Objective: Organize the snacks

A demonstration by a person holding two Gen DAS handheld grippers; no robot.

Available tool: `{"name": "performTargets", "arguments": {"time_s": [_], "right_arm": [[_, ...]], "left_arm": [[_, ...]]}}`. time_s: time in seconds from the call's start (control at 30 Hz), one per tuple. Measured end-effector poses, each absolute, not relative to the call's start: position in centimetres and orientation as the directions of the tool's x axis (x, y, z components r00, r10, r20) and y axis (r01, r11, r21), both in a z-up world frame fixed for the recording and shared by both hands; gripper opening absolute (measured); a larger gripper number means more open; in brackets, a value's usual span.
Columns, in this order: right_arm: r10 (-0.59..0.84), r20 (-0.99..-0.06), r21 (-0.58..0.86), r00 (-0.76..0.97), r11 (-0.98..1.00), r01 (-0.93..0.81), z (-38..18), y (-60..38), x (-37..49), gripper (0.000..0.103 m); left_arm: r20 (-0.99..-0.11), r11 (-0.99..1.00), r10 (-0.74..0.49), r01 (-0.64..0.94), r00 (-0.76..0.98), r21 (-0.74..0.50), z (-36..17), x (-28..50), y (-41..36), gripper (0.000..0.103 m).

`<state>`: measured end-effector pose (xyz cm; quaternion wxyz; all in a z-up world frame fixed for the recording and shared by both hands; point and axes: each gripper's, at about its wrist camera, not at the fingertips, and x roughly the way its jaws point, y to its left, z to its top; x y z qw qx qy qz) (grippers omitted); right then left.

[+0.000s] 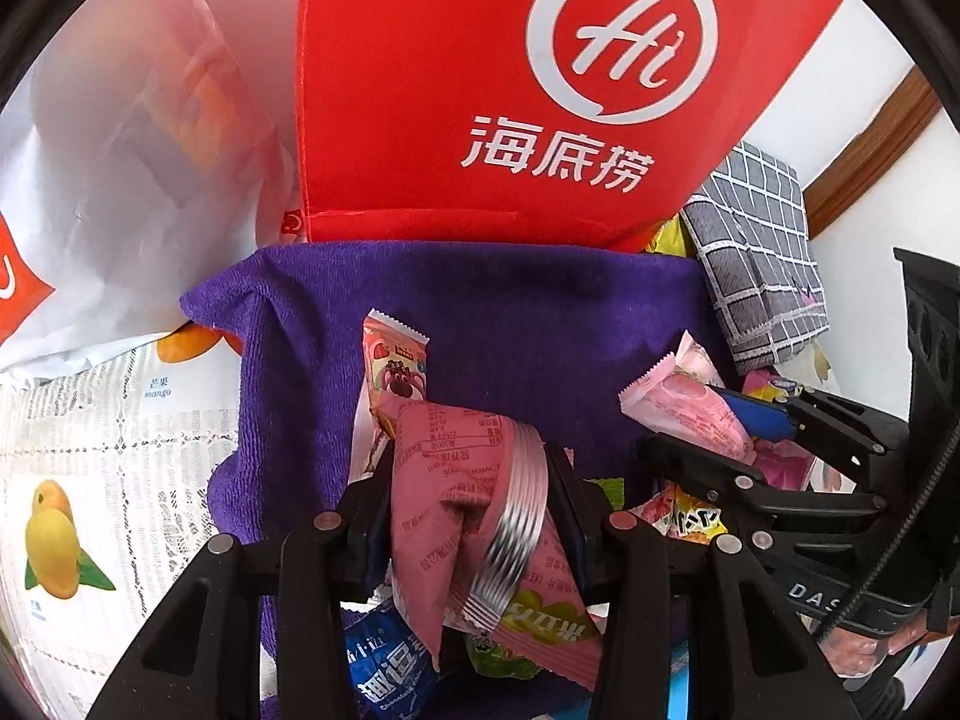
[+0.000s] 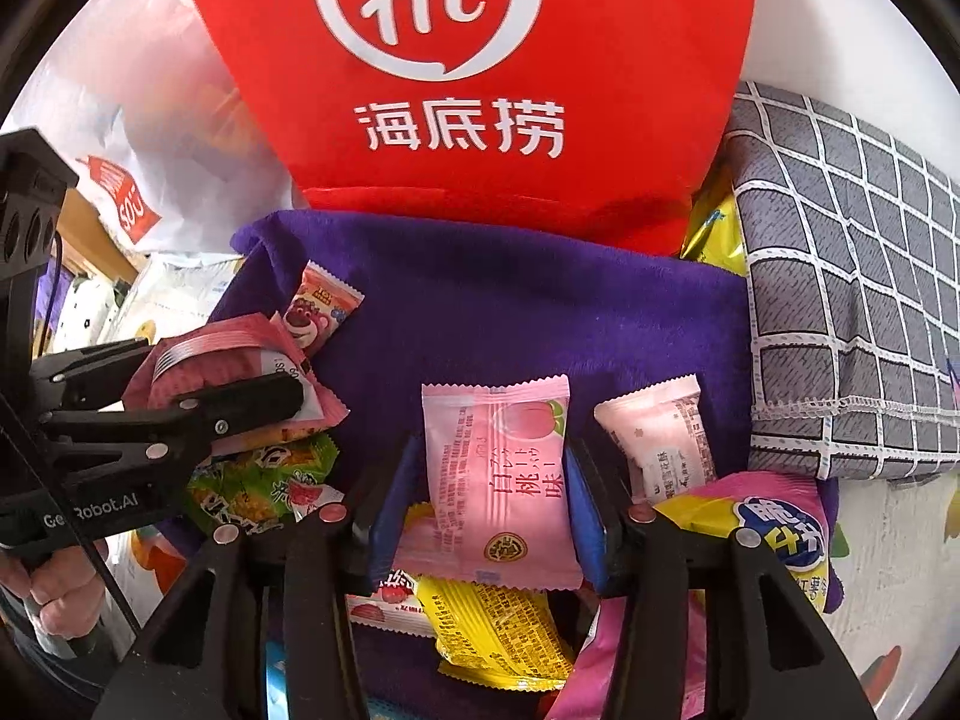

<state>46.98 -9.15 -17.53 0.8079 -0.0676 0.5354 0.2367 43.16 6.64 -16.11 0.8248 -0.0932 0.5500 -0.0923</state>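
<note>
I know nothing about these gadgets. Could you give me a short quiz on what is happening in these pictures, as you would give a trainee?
1. True or false: the left gripper is empty.
2. What colour is the cloth that the snacks lie on? A green, B purple, C yellow.
3. Fill in: the tall bag with the white round logo, standing behind the cloth, is ____.

Key
1. False: it is clamped on a crumpled pink snack packet.
2. B.
3. Red.
</note>
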Motion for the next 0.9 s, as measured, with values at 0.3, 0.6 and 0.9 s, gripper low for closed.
{"name": "performTargets", "arguments": {"time_s": [0.3, 0.6, 0.9], "right_arm": [[0.326, -0.885, 0.161, 0.334, 0.884, -0.438, -16.0, -9.7, 45.8, 0.057], [0.299, -0.884, 0.144, 0.359, 0.905, -0.399, -14.0, -11.2, 42.9, 0.059], [0.185, -0.861, 0.009, 0.474, 0.937, -0.350, -12.4, -11.9, 39.1, 0.070]], "left_arm": [[-0.895, 0.968, -0.241, 0.030, 0.376, -0.248, -15.4, 42.1, 7.1, 0.060], [-0.893, 0.963, -0.249, 0.001, 0.376, -0.268, -13.6, 39.5, 7.2, 0.069], [-0.874, 0.959, -0.249, -0.018, 0.417, -0.281, -12.4, 35.8, 7.6, 0.078]]}}
